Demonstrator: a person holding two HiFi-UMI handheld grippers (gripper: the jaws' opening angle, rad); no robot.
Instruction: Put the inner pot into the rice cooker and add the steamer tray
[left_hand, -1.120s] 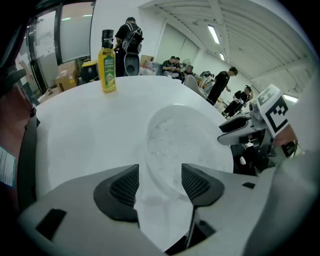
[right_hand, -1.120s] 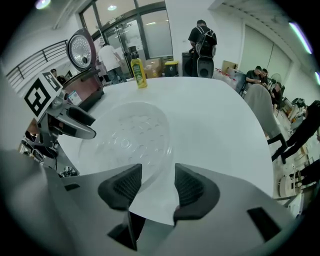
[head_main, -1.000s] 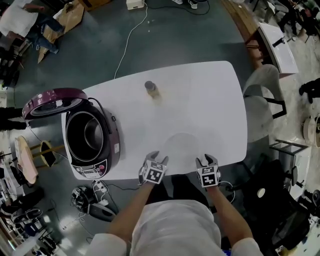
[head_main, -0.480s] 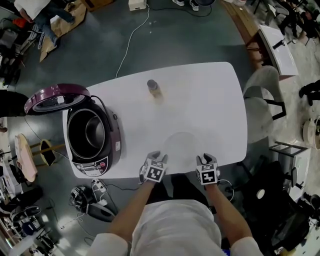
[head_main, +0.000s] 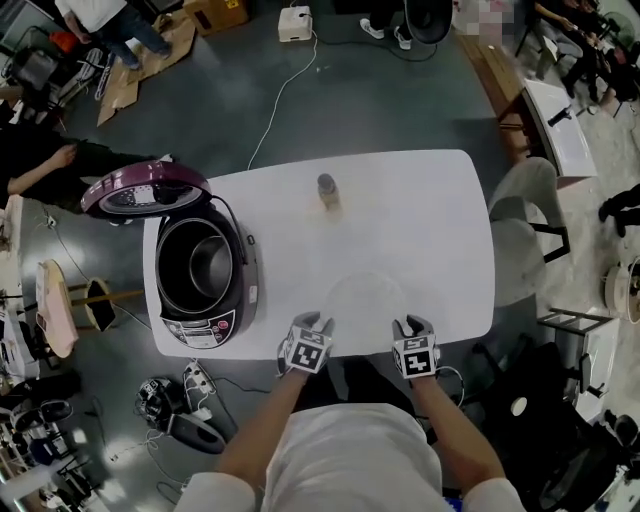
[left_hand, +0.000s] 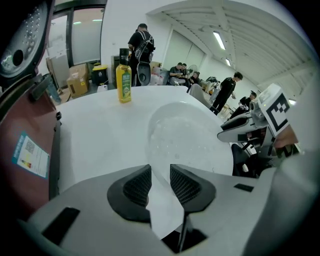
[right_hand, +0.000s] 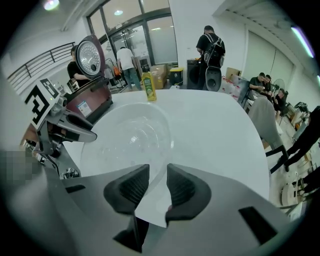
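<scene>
A clear plastic steamer tray (head_main: 367, 296) sits near the front edge of the white table (head_main: 430, 210), between my two grippers. My left gripper (head_main: 319, 322) is shut on its left near rim, and my right gripper (head_main: 412, 324) is shut on its right near rim. The left gripper view shows the tray (left_hand: 186, 134) running into the narrow gap of the left gripper (left_hand: 160, 173). In the right gripper view the tray (right_hand: 127, 136) enters the right gripper (right_hand: 157, 181) the same way. The purple rice cooker (head_main: 240, 275) stands at the table's left with its lid (head_main: 145, 190) up and the inner pot (head_main: 200, 266) inside.
A yellow bottle (head_main: 328, 192) stands at the table's far middle. A cable (head_main: 272, 105) runs over the floor beyond the table. White chairs (head_main: 520, 215) stand at the right end. Several people (left_hand: 142, 47) are in the background of the room.
Both grippers' jaws have drawn in onto the tray's near rim and the grippers have risen slightly. The head view has swung, so the cooker now shows further right.
</scene>
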